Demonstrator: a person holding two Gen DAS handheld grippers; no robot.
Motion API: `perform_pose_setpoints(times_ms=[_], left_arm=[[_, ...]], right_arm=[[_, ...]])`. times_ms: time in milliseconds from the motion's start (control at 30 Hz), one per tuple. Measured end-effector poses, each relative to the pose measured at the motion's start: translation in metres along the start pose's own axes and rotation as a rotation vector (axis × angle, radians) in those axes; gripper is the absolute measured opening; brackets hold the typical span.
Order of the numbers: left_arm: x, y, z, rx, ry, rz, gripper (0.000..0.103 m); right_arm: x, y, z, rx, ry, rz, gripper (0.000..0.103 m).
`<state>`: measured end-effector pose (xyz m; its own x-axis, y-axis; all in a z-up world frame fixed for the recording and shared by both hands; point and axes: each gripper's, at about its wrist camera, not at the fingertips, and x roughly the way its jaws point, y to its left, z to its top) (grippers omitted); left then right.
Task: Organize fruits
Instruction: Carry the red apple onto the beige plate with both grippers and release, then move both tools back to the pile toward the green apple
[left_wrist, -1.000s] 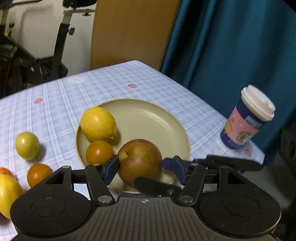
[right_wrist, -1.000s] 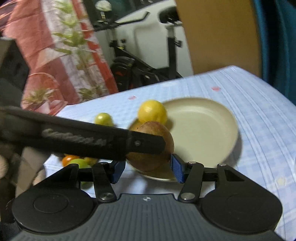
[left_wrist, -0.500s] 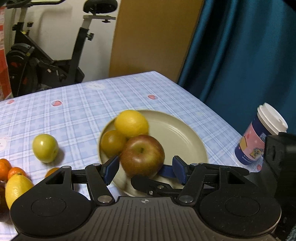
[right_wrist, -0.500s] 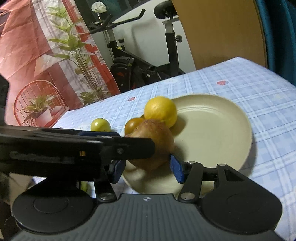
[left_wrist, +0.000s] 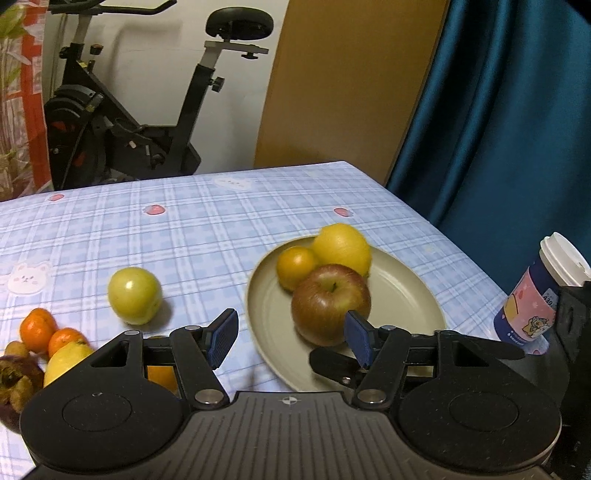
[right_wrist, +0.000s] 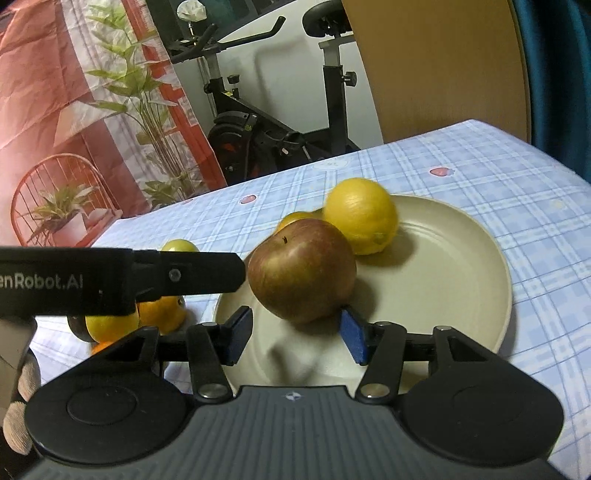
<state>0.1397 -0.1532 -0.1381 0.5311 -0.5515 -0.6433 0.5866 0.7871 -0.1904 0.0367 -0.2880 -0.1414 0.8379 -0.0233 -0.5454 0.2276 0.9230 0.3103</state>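
**Apple on the plate, both grippers spread**

While we look along the right gripper (right_wrist: 293, 338), its blue fingers (right_wrist: 352, 339) stand partly apart and grip nothing; the red-brown apple (right_wrist: 302, 268) sits just ahead of them on the near-left part of the beige plate (right_wrist: 458, 280). The right-hand pad appears at the apple's lower edge, though we cannot tell whether it touches; the left-hand pad is clear of it.

- A lemon (right_wrist: 361, 215) lies behind the apple on the plate, and a small orange (left_wrist: 296, 266) beside the lemon, both close against the apple.
- Our left gripper (left_wrist: 291, 341) is also half open and empty, over the bench (left_wrist: 192, 236) at the plate's left rim.
- Off the plate: a green apple (left_wrist: 135, 295) alone on the checked cloth; further left a cluster of two mandarins (left_wrist: 48, 334), another lemon (left_wrist: 66, 362) and a dark fruit at the frame edge.
- A lidded paper cup (left_wrist: 539, 299) stands upright near the bench's right edge.
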Motion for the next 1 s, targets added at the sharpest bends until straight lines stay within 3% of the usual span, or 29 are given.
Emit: perform_pose_setpoints(times_ms=[233, 467, 833, 1000], left_arm=[[-0.017, 0.015, -0.007, -0.039, -0.021, 0.033, 0.066], [-0.049, 0.038, -0.017, -0.086, -0.053, 0.094, 0.066], [-0.106, 0.084, -0.028, -0.151, -0.126, 0.211, 0.066], [-0.110, 0.100, -0.034, -0.213, -0.117, 0.202, 0.065]], right_arm=[[-0.016, 0.017, -0.009, -0.090, -0.064, -0.026, 0.059], [-0.029, 0.037, -0.022, -0.177, -0.151, 0.017, 0.059], [-0.028, 0.047, -0.026, -0.217, -0.149, 0.086, 0.059], [-0.024, 0.056, -0.028, -0.247, -0.127, 0.125, 0.059]])
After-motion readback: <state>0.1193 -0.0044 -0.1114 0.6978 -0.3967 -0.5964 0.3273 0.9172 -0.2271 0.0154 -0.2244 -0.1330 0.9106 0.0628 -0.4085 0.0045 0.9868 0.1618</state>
